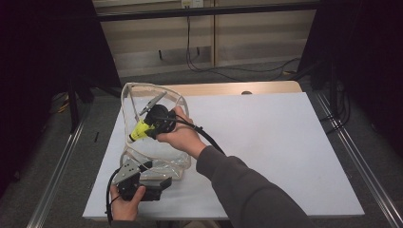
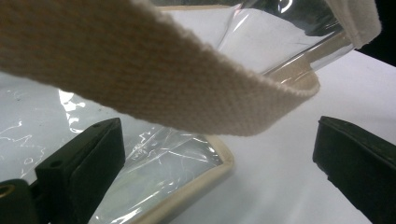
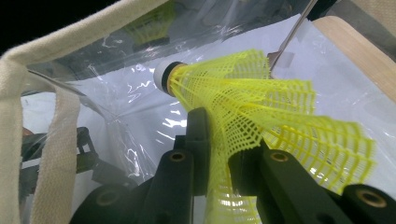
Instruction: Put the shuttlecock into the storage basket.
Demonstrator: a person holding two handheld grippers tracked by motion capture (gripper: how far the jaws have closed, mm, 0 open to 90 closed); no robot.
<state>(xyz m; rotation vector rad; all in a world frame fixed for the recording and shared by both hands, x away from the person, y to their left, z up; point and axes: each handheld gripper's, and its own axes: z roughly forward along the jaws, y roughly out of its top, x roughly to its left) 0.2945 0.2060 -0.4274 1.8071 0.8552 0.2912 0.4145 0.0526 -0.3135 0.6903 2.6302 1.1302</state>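
A clear plastic bag point(image 1: 177, 100) with cream cloth trim stands open on the left of the white table top point(image 1: 266, 142). My right gripper point(image 1: 146, 126) reaches into the bag's mouth, shut on the skirt of a yellow mesh shuttlecock point(image 1: 138, 130). In the right gripper view the shuttlecock point(image 3: 233, 88) points its white cork into the bag point(image 3: 116, 93), pinched at the right gripper point(image 3: 219, 140). My left gripper point(image 1: 154, 175) is open at the bag's near corner. In the left gripper view the left gripper point(image 2: 217, 135) straddles the bag's trimmed corner point(image 2: 187, 172), under a cream webbing strap point(image 2: 140, 70).
The white top lies on a wooden table point(image 1: 266, 87), with bare room across its right half. Metal rails point(image 1: 351, 152) run along both sides. Cables point(image 1: 223, 71) trail over the floor beyond the far edge.
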